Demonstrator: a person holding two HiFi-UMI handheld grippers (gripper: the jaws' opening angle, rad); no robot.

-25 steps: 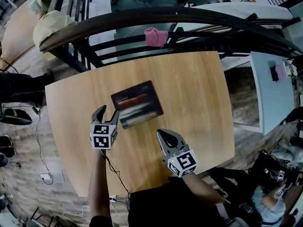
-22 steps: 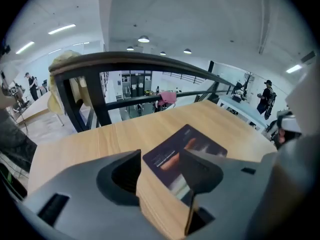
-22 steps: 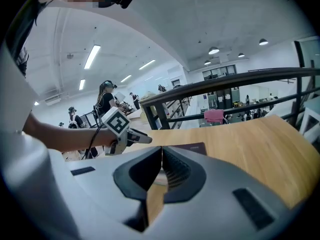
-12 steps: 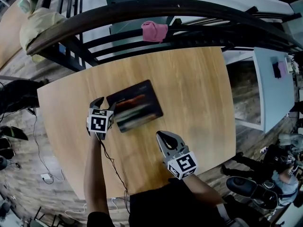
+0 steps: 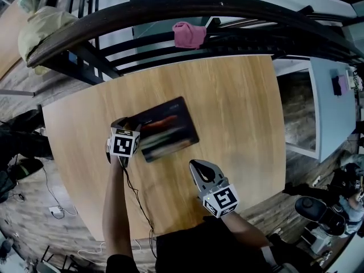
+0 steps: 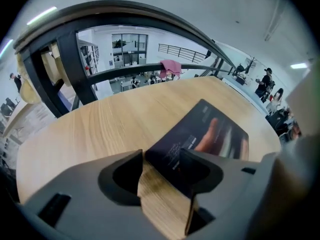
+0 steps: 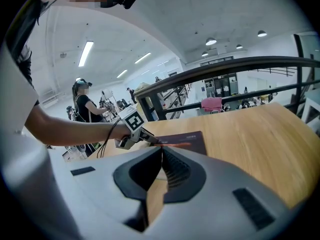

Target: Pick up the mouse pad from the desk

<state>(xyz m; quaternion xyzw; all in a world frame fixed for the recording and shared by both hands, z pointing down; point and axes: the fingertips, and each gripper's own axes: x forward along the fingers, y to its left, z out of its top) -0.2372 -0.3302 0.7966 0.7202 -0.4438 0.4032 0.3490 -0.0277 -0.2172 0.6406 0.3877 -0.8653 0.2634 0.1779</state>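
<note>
The dark mouse pad (image 5: 168, 128) with a red streak lies flat on the round wooden desk (image 5: 239, 112). My left gripper (image 5: 126, 125) is at the pad's near left corner. In the left gripper view the jaws (image 6: 161, 159) stand open, with the corner of the pad (image 6: 210, 134) reaching into the gap between them. My right gripper (image 5: 199, 167) hovers over bare wood, apart from the pad's near edge, shut on nothing. In the right gripper view its jaws (image 7: 161, 151) touch, and beyond them are the pad (image 7: 187, 140) and the left gripper (image 7: 150, 140).
A dark curved railing (image 5: 170, 10) runs behind the desk, with a pink cloth (image 5: 189, 34) and a beige bag (image 5: 40, 27) hung on it. A pale desk (image 5: 333, 107) stands to the right. A cable (image 5: 133, 192) trails from my left gripper. People (image 7: 85, 104) stand far off.
My left gripper has moved forward from beside the pad's near edge up to its left corner. The right gripper has barely moved.
</note>
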